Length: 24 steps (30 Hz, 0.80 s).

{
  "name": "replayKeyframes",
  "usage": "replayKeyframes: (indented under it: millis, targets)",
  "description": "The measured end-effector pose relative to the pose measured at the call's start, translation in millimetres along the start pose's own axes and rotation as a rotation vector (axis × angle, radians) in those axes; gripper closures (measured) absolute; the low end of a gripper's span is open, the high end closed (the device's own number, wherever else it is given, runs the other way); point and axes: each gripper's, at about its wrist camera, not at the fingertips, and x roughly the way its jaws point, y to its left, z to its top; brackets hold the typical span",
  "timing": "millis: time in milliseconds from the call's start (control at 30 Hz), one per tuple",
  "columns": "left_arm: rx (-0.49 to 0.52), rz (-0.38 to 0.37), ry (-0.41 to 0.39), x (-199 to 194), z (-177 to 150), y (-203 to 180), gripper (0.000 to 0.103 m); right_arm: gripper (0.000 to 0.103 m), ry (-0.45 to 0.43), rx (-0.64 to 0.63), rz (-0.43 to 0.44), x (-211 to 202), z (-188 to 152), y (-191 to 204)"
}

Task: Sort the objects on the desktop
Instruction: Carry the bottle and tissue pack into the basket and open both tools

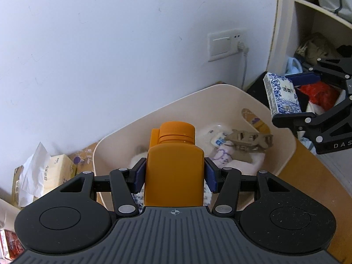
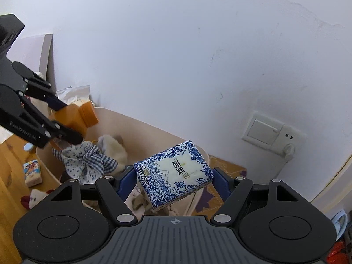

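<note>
I see a wooden tabletop (image 1: pixel 308 176) pushed against a pale, scuffed wall (image 1: pixel 110 55) with a switch-and-socket plate (image 1: pixel 226 46) and a plugged-in cord. A cream bin (image 1: pixel 220 92) sits on it, holding cloths and small clutter — a tissue box (image 1: pixel 55 171) stands left of it, open shelving (image 1: pixel 319 22) to the right. My left hand-held gripper (image 1: pixel 175 172) pinches an orange bottle (image 1: pixel 175 165) over the bin's near edge; my right hand-held gripper (image 2: pixel 175 181) clamps a blue-patterned tissue pack (image 2: pixel 173 173) above the bin's right rim.

Cloth heap (image 2: pixel 88 160) filling the bin (image 1: pixel 220 92)
</note>
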Motion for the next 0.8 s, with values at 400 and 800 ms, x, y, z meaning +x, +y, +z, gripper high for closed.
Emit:
replayKeyframes:
  millis: [400, 800]
  targets:
    - [-0.030, 0.090, 0.105, 46, -8, -13, 0.048, 0.030, 0.088, -0.019, 0.043, 47, 1, 19]
    - [-0.108, 0.094, 0.225, 66, -15, -8, 0.048, 0.026, 0.201, -0.003, 0.040, 76, -11, 32]
